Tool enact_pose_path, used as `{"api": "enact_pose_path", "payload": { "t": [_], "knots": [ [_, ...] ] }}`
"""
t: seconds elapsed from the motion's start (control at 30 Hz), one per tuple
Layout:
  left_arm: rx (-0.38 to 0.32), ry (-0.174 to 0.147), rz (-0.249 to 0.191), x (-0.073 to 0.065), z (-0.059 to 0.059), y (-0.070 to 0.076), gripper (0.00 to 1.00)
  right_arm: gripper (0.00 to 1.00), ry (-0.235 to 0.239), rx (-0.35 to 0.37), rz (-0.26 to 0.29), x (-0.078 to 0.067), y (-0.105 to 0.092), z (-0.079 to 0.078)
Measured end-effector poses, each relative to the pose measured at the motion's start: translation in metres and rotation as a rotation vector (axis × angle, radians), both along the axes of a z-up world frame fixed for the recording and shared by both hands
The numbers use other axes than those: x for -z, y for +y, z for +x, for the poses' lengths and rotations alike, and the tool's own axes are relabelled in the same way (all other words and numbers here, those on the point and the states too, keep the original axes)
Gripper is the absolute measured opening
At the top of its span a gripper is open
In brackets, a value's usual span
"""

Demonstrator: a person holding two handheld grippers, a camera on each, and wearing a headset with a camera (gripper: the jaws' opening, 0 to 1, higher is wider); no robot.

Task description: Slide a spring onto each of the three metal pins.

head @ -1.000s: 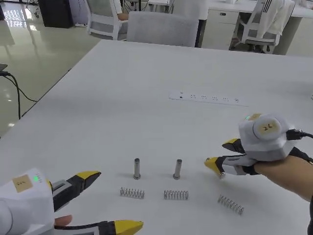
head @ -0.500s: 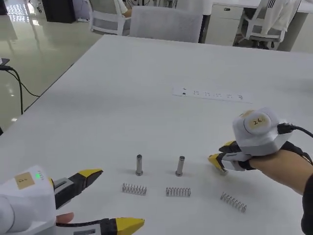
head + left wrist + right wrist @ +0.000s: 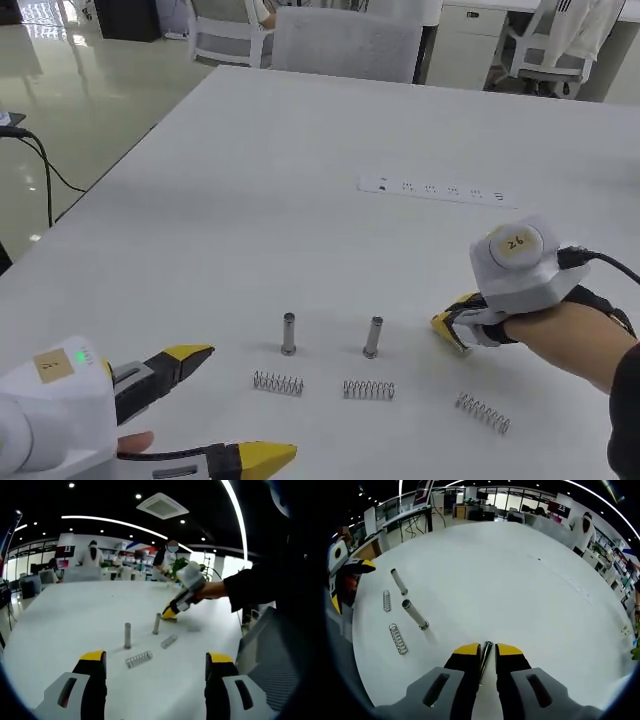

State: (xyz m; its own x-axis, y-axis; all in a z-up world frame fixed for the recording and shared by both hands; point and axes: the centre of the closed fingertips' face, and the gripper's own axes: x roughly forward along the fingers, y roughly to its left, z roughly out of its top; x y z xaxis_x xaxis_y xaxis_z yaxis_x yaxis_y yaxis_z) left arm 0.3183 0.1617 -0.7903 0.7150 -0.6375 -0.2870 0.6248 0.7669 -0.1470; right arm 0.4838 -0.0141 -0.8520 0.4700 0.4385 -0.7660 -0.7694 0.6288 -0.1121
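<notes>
Two metal pins [image 3: 288, 333] [image 3: 373, 337] stand upright on the white table [image 3: 300, 200], seen also as pins [image 3: 398, 581] [image 3: 415, 614] in the right gripper view. Three springs [image 3: 277, 383] [image 3: 368, 390] [image 3: 483, 412] lie flat in front of them. My right gripper [image 3: 452, 330] is low on the table to the right of the pins, shut on a third metal pin [image 3: 486, 655] that shows between its yellow tips. My left gripper [image 3: 230, 408] is open at the near left, nothing between its jaws, facing the pins [image 3: 127, 635] and springs [image 3: 138, 659].
A white power strip [image 3: 438, 192] lies flat further back on the table. Office chairs [image 3: 345, 45] stand beyond the far edge. The table's left edge runs diagonally, with a cable [image 3: 40, 170] on the floor beside it.
My right gripper's jaws, apart a second ago, have come together on the third pin. The head camera has tilted, so the whole scene shifted. The left gripper has stayed put.
</notes>
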Motion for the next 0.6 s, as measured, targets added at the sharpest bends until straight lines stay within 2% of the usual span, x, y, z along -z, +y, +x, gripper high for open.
{"api": "enact_pose_path", "payload": {
  "t": [0.6],
  "knots": [
    [-0.005, 0.009, -0.003, 0.0030, 0.0008, 0.0016, 0.77, 0.07, 0.056, 0.043, -0.004, 0.0087, -0.0004, 0.0026]
  ]
}}
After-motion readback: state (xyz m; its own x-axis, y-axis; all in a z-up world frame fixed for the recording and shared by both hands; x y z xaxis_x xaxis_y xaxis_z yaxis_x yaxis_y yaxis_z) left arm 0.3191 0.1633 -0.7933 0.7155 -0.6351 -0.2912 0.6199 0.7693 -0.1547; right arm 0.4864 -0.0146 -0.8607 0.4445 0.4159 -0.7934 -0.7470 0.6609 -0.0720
